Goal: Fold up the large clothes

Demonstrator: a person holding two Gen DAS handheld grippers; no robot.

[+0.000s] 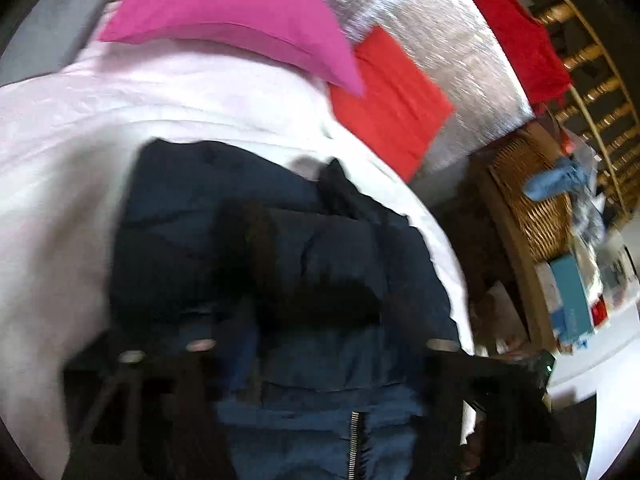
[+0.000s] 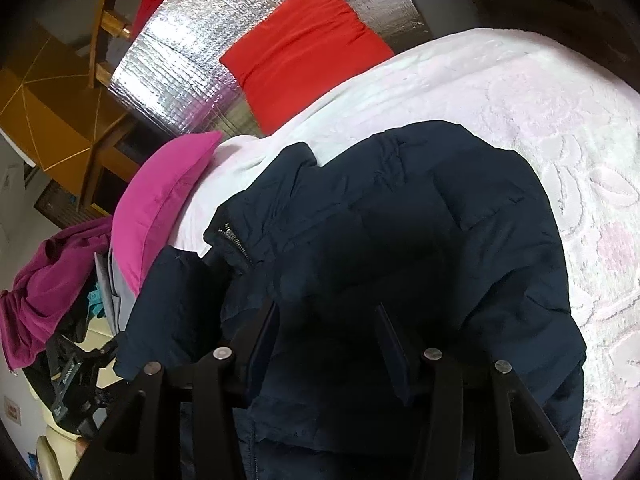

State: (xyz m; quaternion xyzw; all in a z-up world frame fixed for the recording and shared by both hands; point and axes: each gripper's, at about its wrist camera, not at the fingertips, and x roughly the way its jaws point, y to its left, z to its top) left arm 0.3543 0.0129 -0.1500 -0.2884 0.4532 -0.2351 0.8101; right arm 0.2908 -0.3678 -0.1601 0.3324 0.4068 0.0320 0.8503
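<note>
A navy puffer jacket point(image 1: 192, 208) lies bunched on a white and pale pink bedspread point(image 1: 80, 140), its zip running down between the finger bases. My left gripper point(image 1: 296, 280) is over it, and its dark fingers are smeared by blur, so their grip is unclear. In the right wrist view the same jacket point(image 2: 460, 220) spreads over the bedspread point(image 2: 520, 100), collar and zip end at the left. My right gripper point(image 2: 326, 332) is sunk into the jacket, with a thick fold of fabric held between its fingers.
A pink pillow point(image 2: 160, 200) and a red pillow point(image 2: 304, 40) lie beyond the jacket, on and beside a silver foil mat point(image 2: 180, 60). A magenta garment point(image 2: 52, 280) hangs off the bed's left. A wicker basket point(image 1: 536, 208) and clutter stand at the bedside.
</note>
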